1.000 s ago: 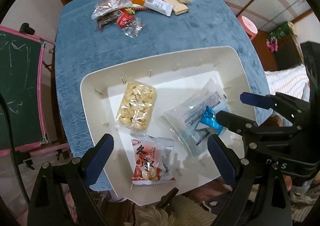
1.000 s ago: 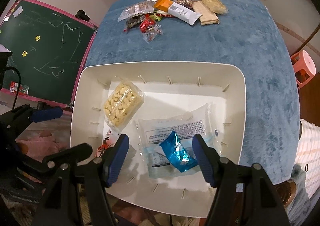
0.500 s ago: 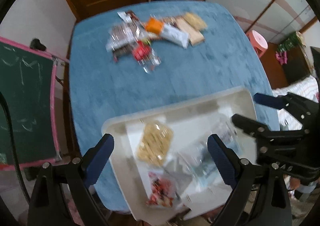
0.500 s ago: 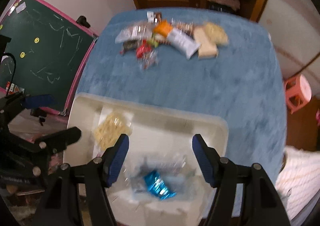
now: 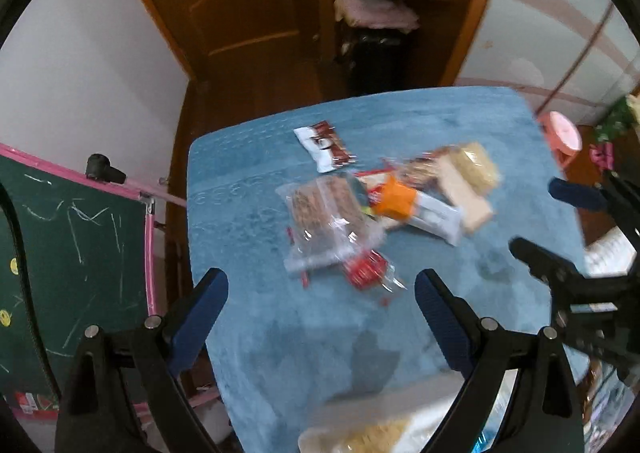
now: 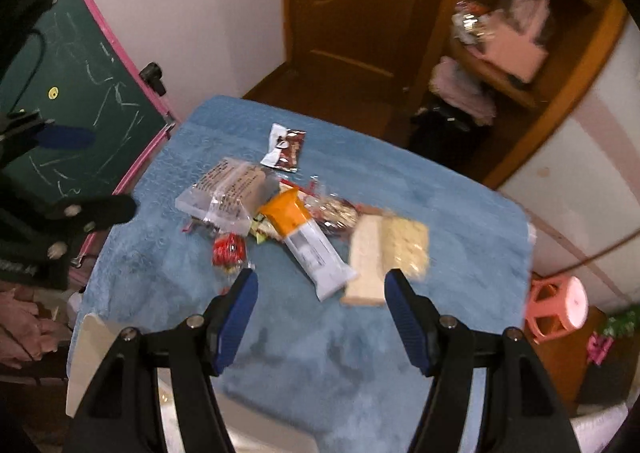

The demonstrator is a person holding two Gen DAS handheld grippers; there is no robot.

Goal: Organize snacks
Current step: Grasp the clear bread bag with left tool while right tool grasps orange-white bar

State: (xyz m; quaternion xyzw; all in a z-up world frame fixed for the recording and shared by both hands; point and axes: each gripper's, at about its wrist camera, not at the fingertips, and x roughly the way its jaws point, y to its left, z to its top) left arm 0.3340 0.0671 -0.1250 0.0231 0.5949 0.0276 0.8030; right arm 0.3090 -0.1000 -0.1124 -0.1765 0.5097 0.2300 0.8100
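both my claws hang spread and empty, left claw and right claw, over the blue surface; the snack pile lies just beyond them, the white tray at the near edge.

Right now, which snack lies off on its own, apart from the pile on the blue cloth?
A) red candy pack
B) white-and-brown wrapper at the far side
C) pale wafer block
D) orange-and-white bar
B: the white-and-brown wrapper sits alone beyond the pile, bare blue cloth around it, while the orange-and-white bar, red candy pack and pale wafer block overlap or touch neighbours.
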